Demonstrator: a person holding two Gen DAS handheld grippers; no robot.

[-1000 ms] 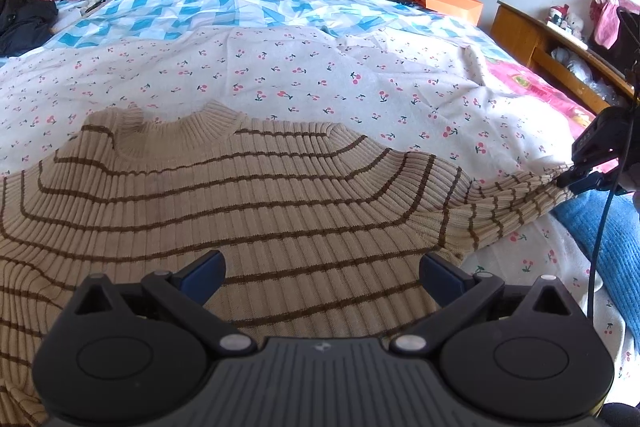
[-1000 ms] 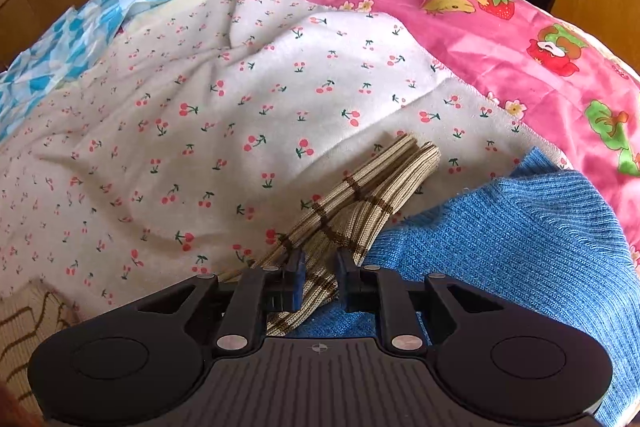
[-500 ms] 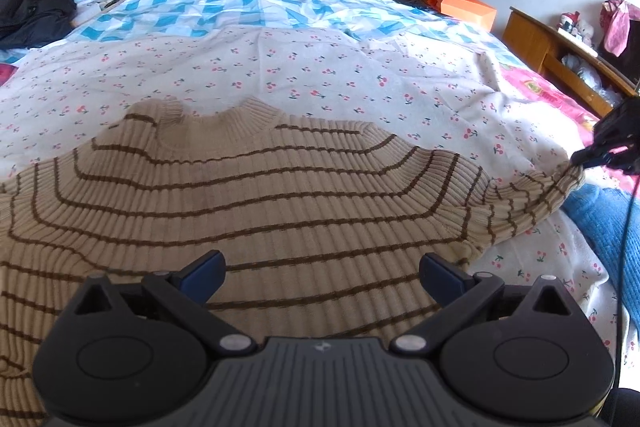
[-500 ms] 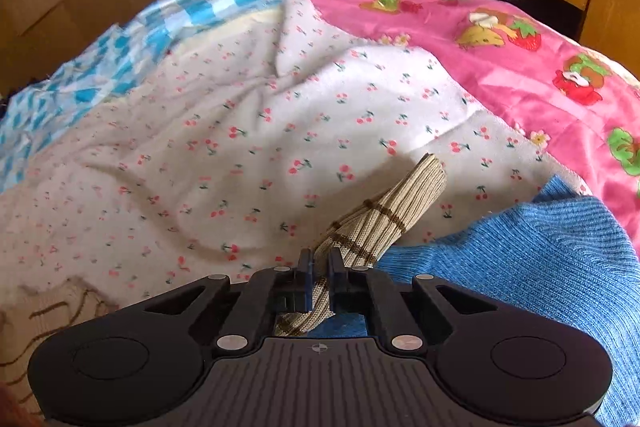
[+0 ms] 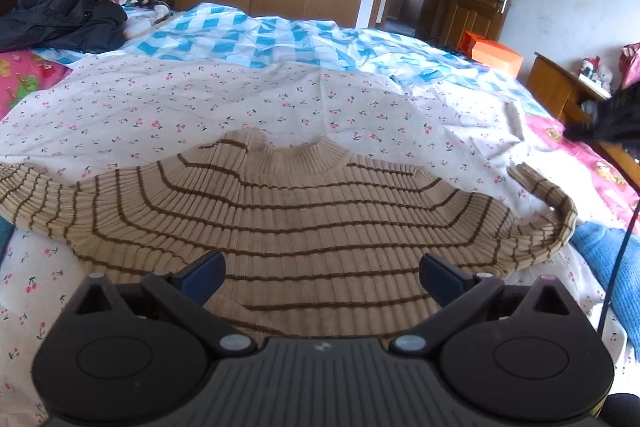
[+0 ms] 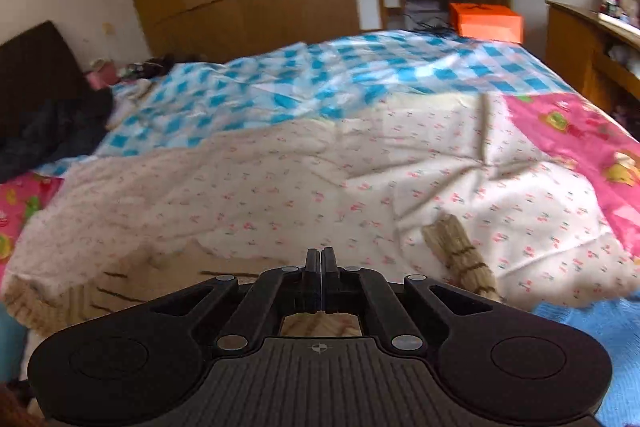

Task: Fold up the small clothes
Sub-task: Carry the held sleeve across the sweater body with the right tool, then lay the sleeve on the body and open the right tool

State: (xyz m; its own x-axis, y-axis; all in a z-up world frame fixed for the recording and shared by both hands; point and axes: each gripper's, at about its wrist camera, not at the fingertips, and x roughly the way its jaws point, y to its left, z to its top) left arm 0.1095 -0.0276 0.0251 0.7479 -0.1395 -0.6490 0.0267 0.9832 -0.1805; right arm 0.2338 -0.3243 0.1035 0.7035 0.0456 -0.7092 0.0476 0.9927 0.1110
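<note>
A beige ribbed sweater with brown stripes (image 5: 312, 223) lies flat on the cherry-print sheet (image 5: 240, 99), collar away from me. Its right sleeve (image 5: 548, 195) is bent back toward the body. My left gripper (image 5: 320, 269) is open and empty, held over the sweater's lower part. My right gripper (image 6: 321, 259) is shut with nothing between its fingers, raised above the bed. The sleeve cuff (image 6: 460, 251) lies to the right of it. The right gripper also shows at the right edge of the left wrist view (image 5: 600, 123).
A blue knit garment (image 5: 616, 267) lies at the right beside the sweater, also in the right wrist view (image 6: 600, 339). A blue checked cover (image 5: 280, 39) and a dark jacket (image 5: 60, 23) lie farther back. A pink cartoon blanket (image 6: 580, 131) and a wooden shelf (image 5: 560, 87) are on the right.
My right gripper let go of the sleeve, closed empty and rose away; the sleeve now lies folded back on the bed. My left gripper pulled back and up, still open.
</note>
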